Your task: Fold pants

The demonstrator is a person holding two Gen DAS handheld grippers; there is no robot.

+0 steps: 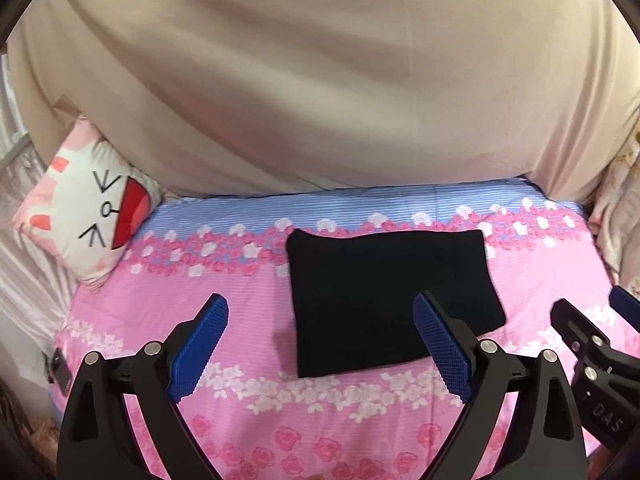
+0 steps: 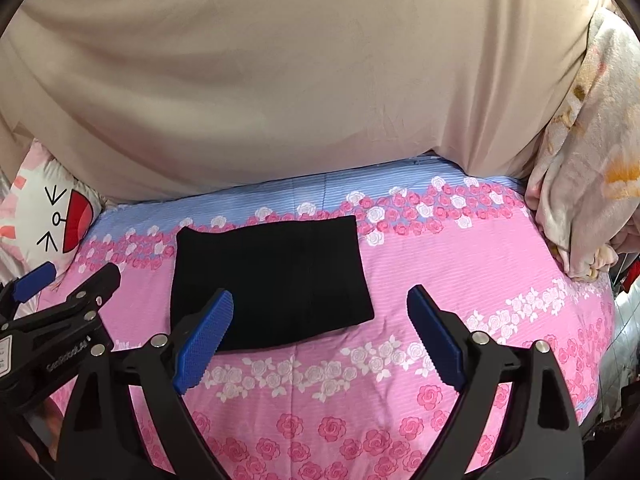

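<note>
We hold both grippers above the bed, and the black pants (image 1: 394,300) lie below them, folded into a compact, nearly rectangular stack on the pink rose-patterned bedsheet (image 1: 280,420). The stack sits toward the far half of the bed, its far edge reaching the band where the sheet turns blue with rows of pink and white roses.

Our left gripper (image 1: 322,344) stands wide, its two blue ribbed pads far apart with nothing between them. In its own view, its right finger overlaps the near right part of the pants in the picture, but the pads press on no cloth. Our right gripper (image 2: 320,336) is also spread wide and empty, and the near right corner of the stack shows in the gap between the pads. Its left pad crosses the near left corner of the stack in the picture without gripping it.

Each gripper appears at the edge of the other's view: the right one at the right border of the left camera, the left one at the left border of the right camera.

At the far left a white cushion with a cartoon face (image 1: 86,216) leans against a large beige drape (image 1: 320,80) that fills the far side. At the far right a pale floral blanket (image 2: 588,168) hangs bunched beside the bed.
</note>
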